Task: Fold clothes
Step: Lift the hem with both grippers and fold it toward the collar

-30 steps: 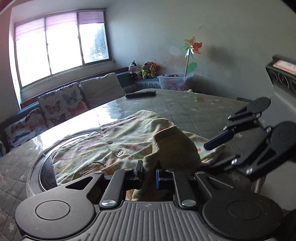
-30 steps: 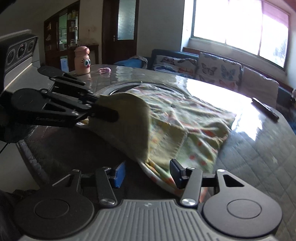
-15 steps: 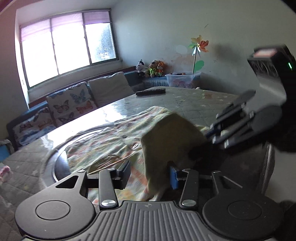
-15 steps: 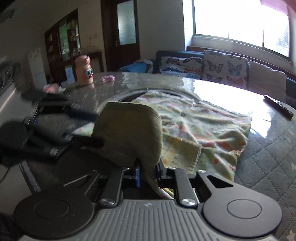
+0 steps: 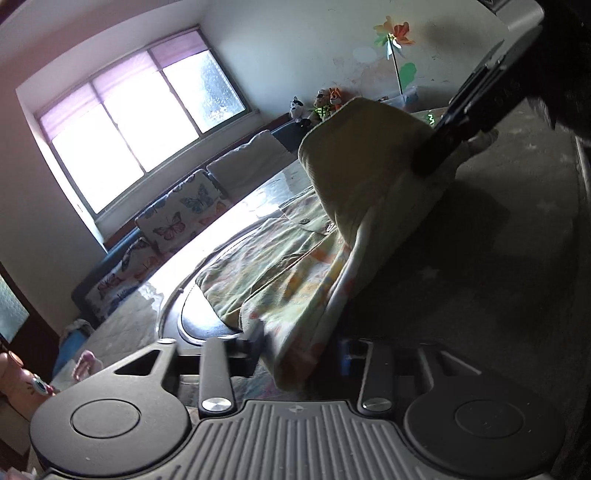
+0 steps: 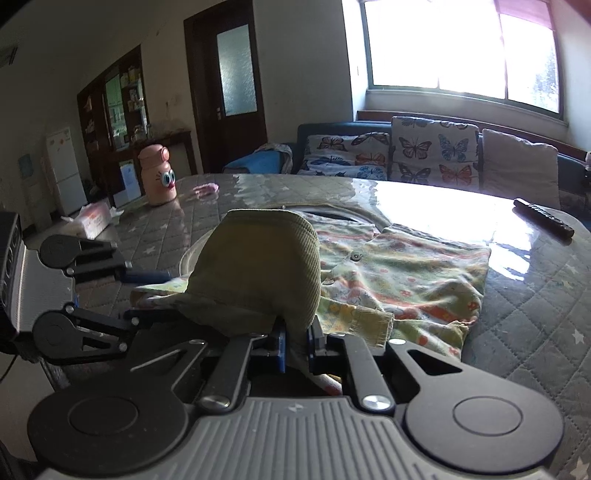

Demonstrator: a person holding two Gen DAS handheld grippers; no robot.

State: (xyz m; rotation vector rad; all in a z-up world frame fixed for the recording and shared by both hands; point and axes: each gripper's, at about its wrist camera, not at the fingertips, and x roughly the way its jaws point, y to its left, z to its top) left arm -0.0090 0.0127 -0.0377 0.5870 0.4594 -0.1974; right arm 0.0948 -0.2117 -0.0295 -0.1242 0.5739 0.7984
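A: Olive corduroy fills the middle of the left wrist view. That is the raised hem of the garment (image 5: 369, 162), a floral shirt lined in olive, and it stands up like a tent in the upper centre of the frame.

B: Where is the left gripper (image 5: 299, 349) there?

A: Along the bottom edge. Its jaws are closing, and the lower edge of the cloth hangs between them; I cannot tell whether the pads press it yet. The rest of the garment lies spread on the worktop (image 5: 517, 221), running toward the centre left of the frame, with two buttons visible.

B: And the dark bar at upper right?

A: That is the right gripper (image 5: 439, 147), reaching in from the top right corner with its tips at the lifted fold. A window (image 5: 136, 118) sits upper left, butterfly cushions (image 5: 181, 218) below it, and a paper pinwheel (image 5: 393, 35) at the top.

B: Now the right wrist view.

A: The right gripper (image 6: 297, 341) is at bottom centre, its jaws nearly together and still closing, clamped on a pinch of the olive fold. The garment (image 6: 399, 277) rises in a hump straight above them and spreads flat to the centre right on the quilted worktop (image 6: 546, 295).

B: Anything else?

A: The left gripper (image 6: 147, 295) comes in from the left edge, one finger above the cloth's edge and one below. A pink bottle (image 6: 159, 175) with cartoon eyes stands at upper left, and a remote control (image 6: 543, 218) lies at the right edge.
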